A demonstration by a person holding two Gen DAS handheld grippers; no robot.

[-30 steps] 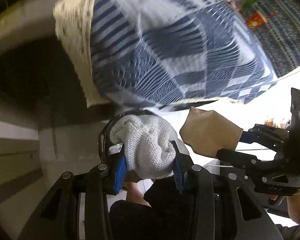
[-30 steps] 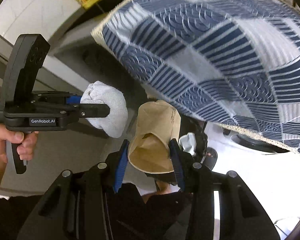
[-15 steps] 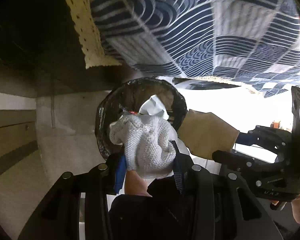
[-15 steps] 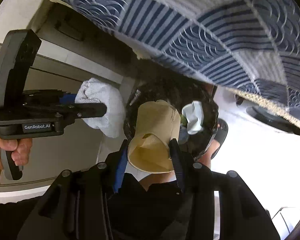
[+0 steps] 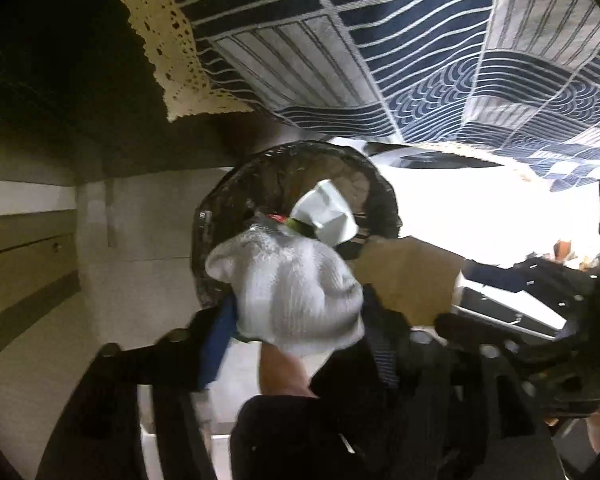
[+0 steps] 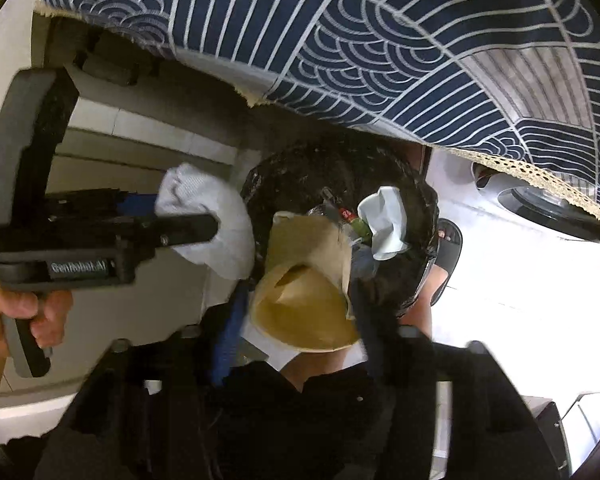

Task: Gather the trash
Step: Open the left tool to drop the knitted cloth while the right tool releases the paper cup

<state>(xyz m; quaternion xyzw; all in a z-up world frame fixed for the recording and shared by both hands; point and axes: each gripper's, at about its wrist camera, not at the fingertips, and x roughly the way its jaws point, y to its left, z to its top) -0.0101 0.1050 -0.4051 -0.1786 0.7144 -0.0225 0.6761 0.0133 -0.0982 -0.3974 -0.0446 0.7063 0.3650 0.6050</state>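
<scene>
1. Hovering both tools over the black-lined bin (image 5: 296,184), we aim steeply down so whatever we let go falls inside

2. Our left gripper (image 5: 296,320) has just been opening; the white knitted cloth (image 5: 292,292) sits between its jaws at the bin's near rim, grip loosening

3. Our right gripper (image 6: 296,312) has likewise been opening around the brown paper cup (image 6: 304,304)

4. Crumpled white paper (image 6: 384,220) already lies inside, under the blue patterned tablecloth (image 6: 380,40)

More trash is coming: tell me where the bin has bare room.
Bare liner shows far left in the black-bagged round bin, between rim and crumpled white paper. Crowded: that paper and small wrappers fill the right; the brown paper cup and white knitted cloth crowd the near edge.
</scene>
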